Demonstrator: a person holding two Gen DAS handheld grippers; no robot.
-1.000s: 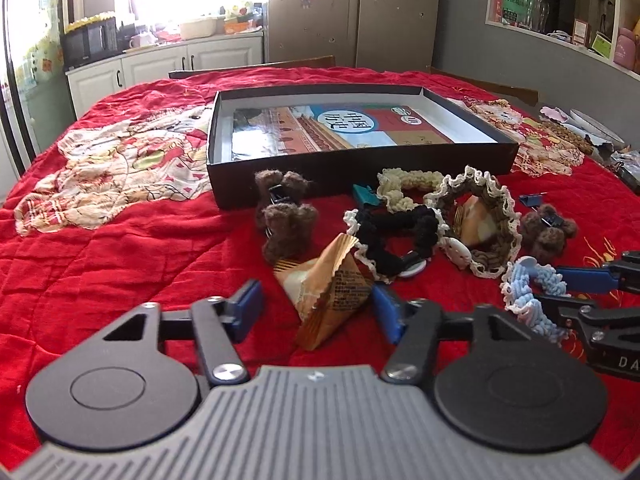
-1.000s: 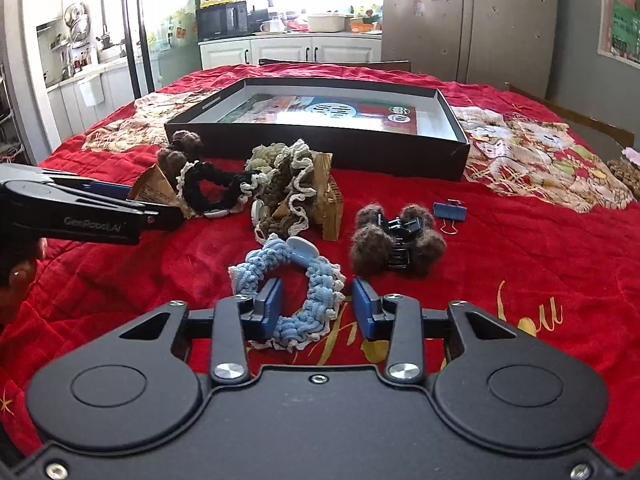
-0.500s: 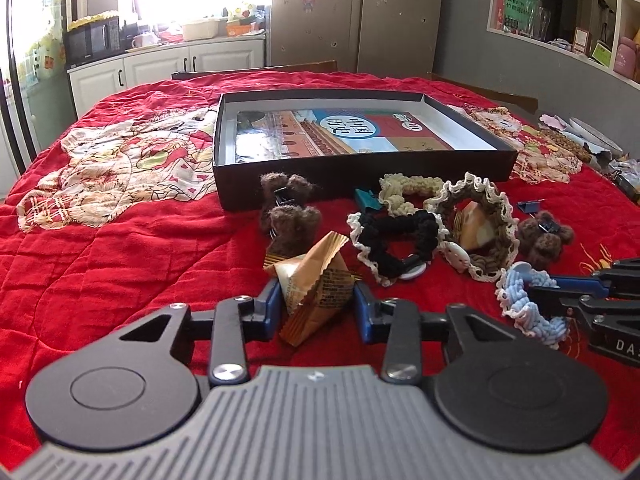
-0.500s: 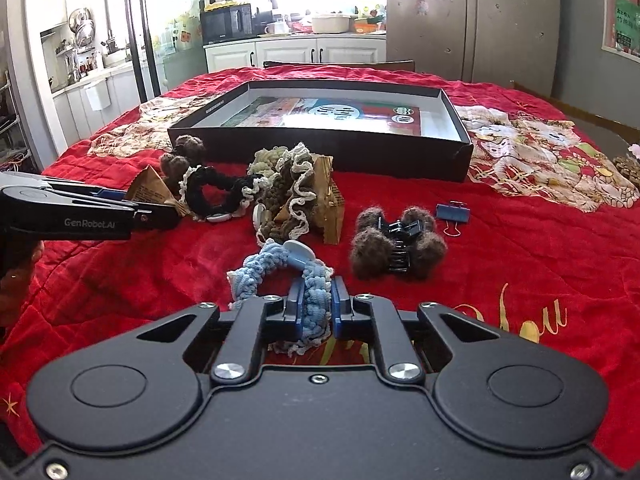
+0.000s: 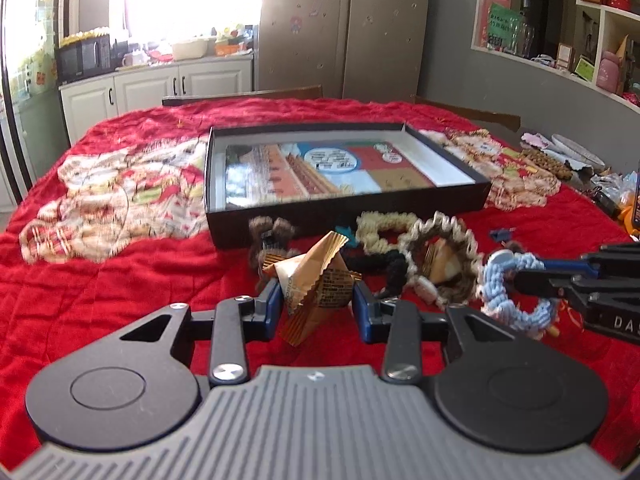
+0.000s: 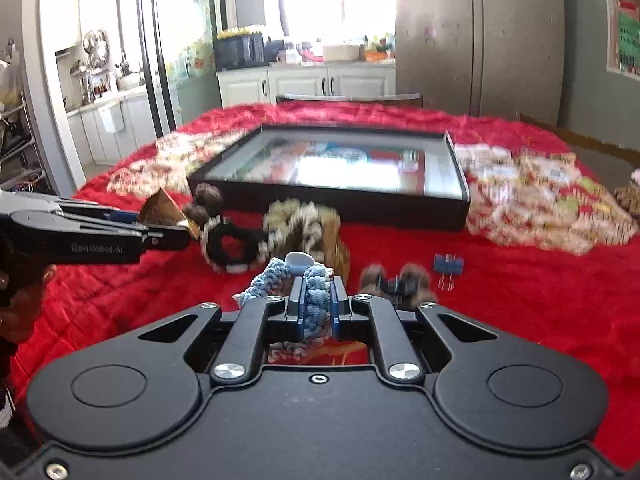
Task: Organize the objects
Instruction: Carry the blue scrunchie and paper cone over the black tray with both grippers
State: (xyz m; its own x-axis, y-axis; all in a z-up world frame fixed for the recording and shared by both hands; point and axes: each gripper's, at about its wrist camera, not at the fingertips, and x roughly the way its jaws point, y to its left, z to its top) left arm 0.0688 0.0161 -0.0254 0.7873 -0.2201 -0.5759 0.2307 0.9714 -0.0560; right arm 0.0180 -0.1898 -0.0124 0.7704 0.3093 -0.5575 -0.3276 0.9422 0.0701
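A black box (image 5: 348, 206) lies open on the red cloth (image 5: 100, 292). The left gripper (image 5: 316, 304) is clamped on a gold packet (image 5: 316, 280); the right gripper (image 6: 316, 308) pinches a blue scrunchie (image 6: 312, 280). Both seem lifted, so each should clear the box wall before release.

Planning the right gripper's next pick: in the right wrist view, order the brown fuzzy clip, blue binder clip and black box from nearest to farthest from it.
1. Brown fuzzy clip, just right of the right gripper.
2. Blue binder clip, farther right.
3. Black box, straight ahead, farthest.
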